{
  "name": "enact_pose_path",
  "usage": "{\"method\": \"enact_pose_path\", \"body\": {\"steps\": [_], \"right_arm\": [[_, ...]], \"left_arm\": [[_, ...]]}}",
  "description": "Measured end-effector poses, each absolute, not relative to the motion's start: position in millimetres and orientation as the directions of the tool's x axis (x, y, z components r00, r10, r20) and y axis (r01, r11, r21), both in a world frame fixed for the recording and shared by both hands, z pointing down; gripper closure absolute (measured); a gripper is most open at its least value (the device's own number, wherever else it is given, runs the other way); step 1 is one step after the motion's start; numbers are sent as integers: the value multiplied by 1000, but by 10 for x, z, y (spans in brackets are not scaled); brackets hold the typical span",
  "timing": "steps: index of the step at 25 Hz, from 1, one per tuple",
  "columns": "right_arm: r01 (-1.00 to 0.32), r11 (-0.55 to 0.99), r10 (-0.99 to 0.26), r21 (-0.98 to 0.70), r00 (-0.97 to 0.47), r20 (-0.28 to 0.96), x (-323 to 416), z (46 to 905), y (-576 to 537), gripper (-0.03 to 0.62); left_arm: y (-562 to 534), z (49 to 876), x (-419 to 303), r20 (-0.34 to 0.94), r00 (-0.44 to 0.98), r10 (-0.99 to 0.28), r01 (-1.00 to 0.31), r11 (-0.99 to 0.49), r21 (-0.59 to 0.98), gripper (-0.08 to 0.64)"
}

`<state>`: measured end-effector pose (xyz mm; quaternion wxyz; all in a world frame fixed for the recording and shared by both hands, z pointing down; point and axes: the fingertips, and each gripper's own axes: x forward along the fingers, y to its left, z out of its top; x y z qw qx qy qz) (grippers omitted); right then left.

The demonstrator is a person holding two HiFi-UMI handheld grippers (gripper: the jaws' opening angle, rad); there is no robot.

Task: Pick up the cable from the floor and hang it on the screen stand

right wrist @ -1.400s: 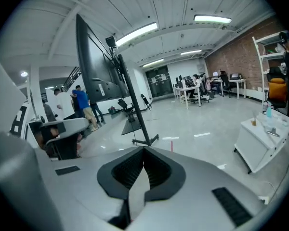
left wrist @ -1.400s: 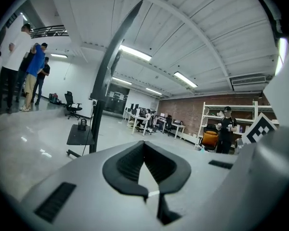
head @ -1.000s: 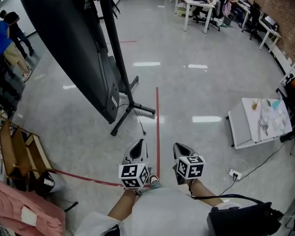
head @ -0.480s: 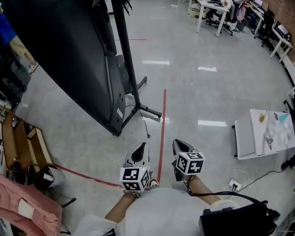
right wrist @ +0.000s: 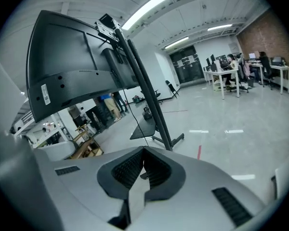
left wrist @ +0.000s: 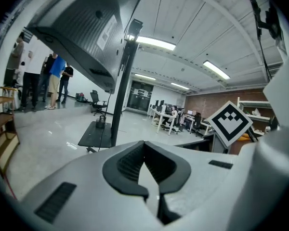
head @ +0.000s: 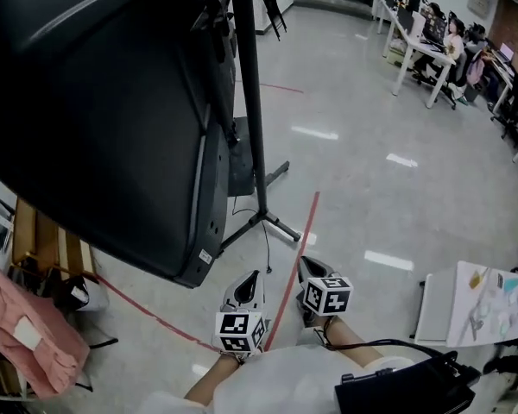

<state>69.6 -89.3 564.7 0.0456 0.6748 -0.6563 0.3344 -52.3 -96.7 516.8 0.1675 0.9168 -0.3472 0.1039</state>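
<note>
The black screen (head: 95, 119) on its stand fills the upper left of the head view, with the stand's pole (head: 249, 102) and splayed legs (head: 281, 227) on the grey floor. A thin black cable (head: 266, 247) hangs by the pole and trails onto the floor just ahead of me. My left gripper (head: 253, 276) and right gripper (head: 303, 264) are held side by side at waist height, short of the stand's legs, both shut and empty. The left gripper (left wrist: 144, 143) points at the pole (left wrist: 119, 100). The right gripper (right wrist: 144, 150) faces the pole (right wrist: 151, 105) and the hanging cable (right wrist: 135, 124).
A red tape line (head: 298, 240) runs along the floor between the grippers. Wooden shelving (head: 47, 248) and a pink cloth (head: 17, 326) stand at the left, a white table (head: 475, 304) at the right. Desks with seated people (head: 432, 37) line the far right.
The view has closed in on the screen stand, and the screen now fills far more of the picture. Both grippers stay shut and side by side.
</note>
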Motion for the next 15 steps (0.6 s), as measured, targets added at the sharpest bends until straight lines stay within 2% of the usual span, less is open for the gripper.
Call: {"method": "enact_pose_path", "body": {"steps": [8, 15], "right_arm": [[-920, 51, -803, -388, -269, 532, 1143, 5812, -1843, 574], [-908, 166, -733, -384, -374, 568, 1357, 6159, -2407, 574]], "left_arm": [[-1640, 5161, -113, 331, 573, -750, -820, -526, 226, 557], [-2092, 5384, 53, 377, 446, -812, -894, -387, 224, 557]]}}
